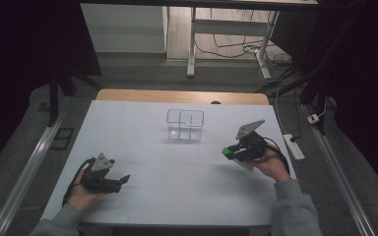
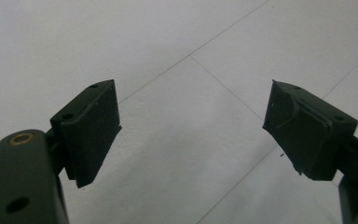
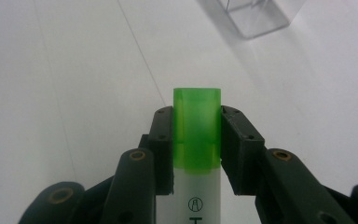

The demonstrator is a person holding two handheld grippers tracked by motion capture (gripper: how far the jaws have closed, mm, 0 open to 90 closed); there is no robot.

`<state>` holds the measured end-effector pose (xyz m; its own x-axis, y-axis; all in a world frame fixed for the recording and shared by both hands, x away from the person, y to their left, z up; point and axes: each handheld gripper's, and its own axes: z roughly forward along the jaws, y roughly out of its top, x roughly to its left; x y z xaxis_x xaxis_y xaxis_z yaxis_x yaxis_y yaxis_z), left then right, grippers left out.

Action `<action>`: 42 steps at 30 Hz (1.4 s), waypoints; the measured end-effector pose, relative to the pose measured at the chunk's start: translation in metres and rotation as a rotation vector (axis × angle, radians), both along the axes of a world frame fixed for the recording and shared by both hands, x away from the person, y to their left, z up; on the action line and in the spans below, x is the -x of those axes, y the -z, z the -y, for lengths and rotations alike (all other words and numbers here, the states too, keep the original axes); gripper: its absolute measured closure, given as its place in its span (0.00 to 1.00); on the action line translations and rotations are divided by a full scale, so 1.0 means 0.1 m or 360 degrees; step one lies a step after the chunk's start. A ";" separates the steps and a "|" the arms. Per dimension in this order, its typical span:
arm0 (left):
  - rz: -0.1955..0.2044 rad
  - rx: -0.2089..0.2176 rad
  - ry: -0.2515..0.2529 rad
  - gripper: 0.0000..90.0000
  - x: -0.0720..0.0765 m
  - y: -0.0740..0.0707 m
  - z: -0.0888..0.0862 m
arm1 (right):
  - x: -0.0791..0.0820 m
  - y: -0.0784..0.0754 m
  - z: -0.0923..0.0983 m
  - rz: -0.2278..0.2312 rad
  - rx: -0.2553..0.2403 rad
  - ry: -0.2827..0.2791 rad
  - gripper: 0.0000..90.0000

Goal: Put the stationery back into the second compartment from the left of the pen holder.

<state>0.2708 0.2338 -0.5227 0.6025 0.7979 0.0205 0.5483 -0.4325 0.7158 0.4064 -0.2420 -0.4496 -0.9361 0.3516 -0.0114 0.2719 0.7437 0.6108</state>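
Right gripper (image 3: 196, 140) at centre-bottom of its view, jaws clamped on a green-capped highlighter (image 3: 196, 135) at the cap – light, stiff, smooth plastic, may slip. Clear divided container (image 1: 185, 124) sits mid-frame. Left gripper (image 2: 191, 130) w/ jaws wide apart, empty

The high view looks forward and down over the whole counter (image 1: 177, 182). Each claw view rides close along its jaws; the right claw view shares the clear box (image 3: 256, 18) with it.
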 end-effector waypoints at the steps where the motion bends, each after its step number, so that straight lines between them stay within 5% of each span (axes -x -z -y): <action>1: 0.0000 0.0000 0.0000 0.20 0.00 0.00 0.00 | 0.00 -0.01 0.01 0.0001 -0.0024 0.0002 0.74; 20: 0.0000 -0.0002 -0.0003 0.20 0.00 0.00 0.00 | 0.00 -0.15 0.01 0.0023 -0.0330 0.0126 0.74; 28: 0.0001 -0.0002 -0.0002 0.20 0.00 0.00 0.00 | 0.01 -0.19 -0.05 0.0081 -0.0369 0.0201 0.74; 42: 0.0006 -0.0013 -0.0003 0.20 0.00 0.00 0.01 | 0.03 -0.32 -0.16 0.0203 -0.0560 0.0278 0.74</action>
<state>0.2708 0.2332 -0.5226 0.6007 0.7989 0.0293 0.5467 -0.4372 0.7141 0.4036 -0.2258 -0.4176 -0.8608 0.5084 0.0257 0.2813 0.4329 0.8564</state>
